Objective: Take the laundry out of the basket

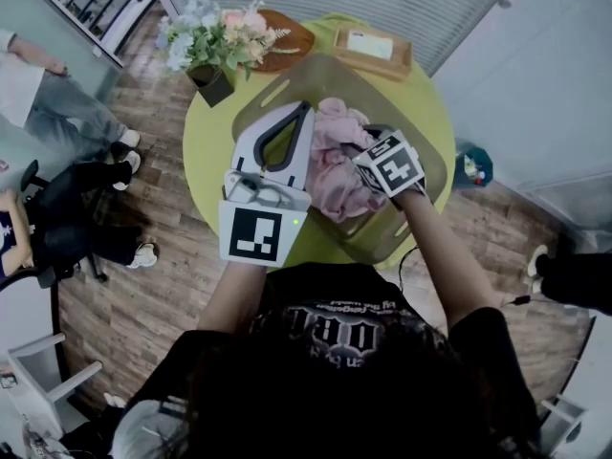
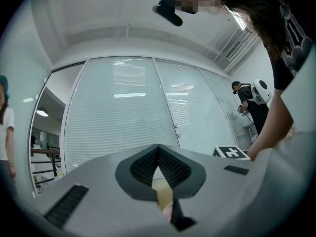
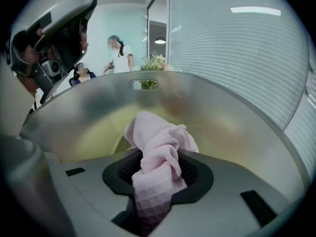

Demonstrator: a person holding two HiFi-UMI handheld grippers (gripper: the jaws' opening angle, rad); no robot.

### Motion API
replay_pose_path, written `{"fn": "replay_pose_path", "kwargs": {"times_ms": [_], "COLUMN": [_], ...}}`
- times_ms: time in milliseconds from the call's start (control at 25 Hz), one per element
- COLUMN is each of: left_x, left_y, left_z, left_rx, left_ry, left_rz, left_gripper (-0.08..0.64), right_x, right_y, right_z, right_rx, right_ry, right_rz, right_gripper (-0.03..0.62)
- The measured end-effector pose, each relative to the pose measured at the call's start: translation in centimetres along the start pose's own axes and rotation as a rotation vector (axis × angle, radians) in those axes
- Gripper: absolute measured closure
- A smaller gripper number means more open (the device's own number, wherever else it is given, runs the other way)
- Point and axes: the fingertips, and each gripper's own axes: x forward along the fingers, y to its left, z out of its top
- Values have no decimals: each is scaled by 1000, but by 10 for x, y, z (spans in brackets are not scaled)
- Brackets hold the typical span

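While my left gripper (image 1: 306,109) hangs over the left side of the basket (image 1: 277,82), jaws pressed together with nothing between them, the pink laundry (image 1: 337,165) lies heaped inside that translucent basket, which stands on the round yellow-green tabletop (image 1: 203,146). Farther right, my right gripper (image 1: 384,167) angles down into the basket, its jaws clamped narrow on a bunched fold of the pink waffle-weave cloth, which stands up between them above the basket's floor.
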Motion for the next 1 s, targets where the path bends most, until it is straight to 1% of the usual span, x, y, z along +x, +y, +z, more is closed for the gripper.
{"fn": "replay_pose_path", "kwargs": {"times_ms": [160,480,600,800,1000], "left_x": [0,-4,-4,-7,-11], "left_y": [1,1,0,-3,-1], "left_z": [0,2,4,6,7], "left_rx": [8,19,32,33,28], "left_ry": [3,0,1,4,4], "left_rz": [-1,-8,-15,-22,-14], "left_gripper": [560,560,560,560,560], "right_x": [-10,-37,-52,-79,-104], "right_y": [5,7,6,6,5], "right_z": [8,30,42,65,81], "right_rx": [32,73,80,66,88], "right_ry": [-35,-161,-219,-310,-403], "right_rz": [11,-29,-60,-125,-188], "right_gripper": [446,451,453,453,456]}}
